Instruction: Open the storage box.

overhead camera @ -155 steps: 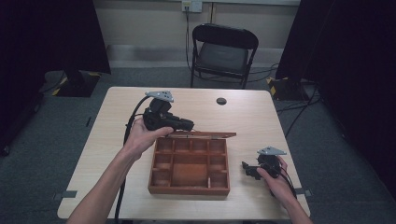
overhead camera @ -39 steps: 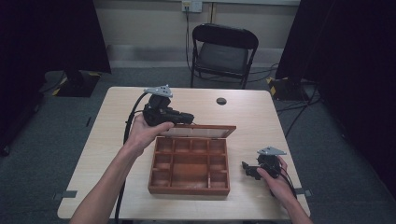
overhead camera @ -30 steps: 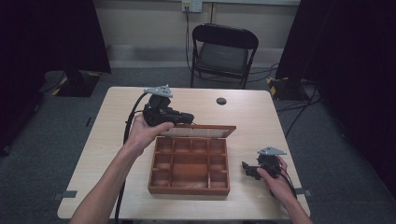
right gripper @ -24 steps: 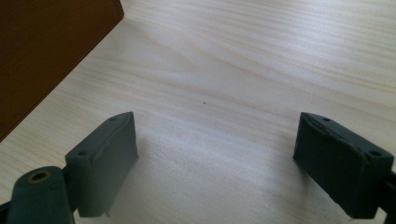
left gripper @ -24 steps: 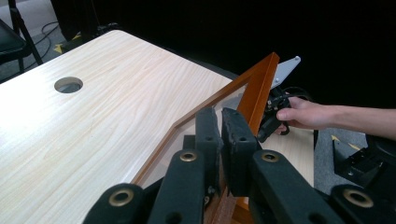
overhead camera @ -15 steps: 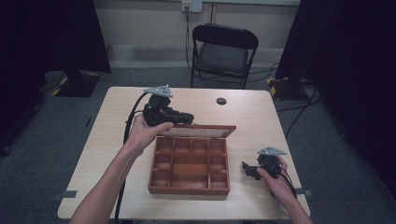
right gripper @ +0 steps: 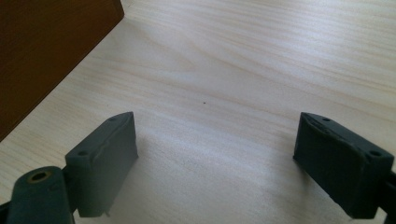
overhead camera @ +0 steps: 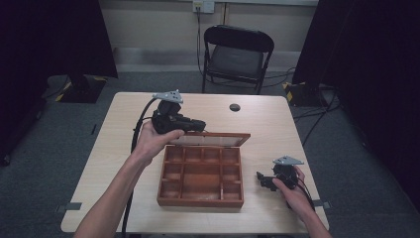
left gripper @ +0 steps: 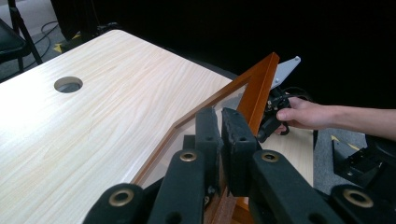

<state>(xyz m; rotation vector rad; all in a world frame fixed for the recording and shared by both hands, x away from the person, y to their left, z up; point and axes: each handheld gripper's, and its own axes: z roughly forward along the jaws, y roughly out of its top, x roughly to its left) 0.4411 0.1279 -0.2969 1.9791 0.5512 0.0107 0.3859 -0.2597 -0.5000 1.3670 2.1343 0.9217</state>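
Wooden compartment box (overhead camera: 200, 176), its glass-paned lid (overhead camera: 213, 139) pinched in left tool (left gripper: 219, 135); right tool (right gripper: 215, 154) wide over pale laminate.

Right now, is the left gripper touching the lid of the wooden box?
Touching. In the left gripper view, the left gripper has its jaws closed on the lid frame.

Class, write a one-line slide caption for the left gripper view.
Left gripper clamps the box lid over the table.

A brown wooden box (overhead camera: 200, 176) with empty compartments sits open on the surface, its glass-paned lid (overhead camera: 210, 140) raised about upright along the far edge.
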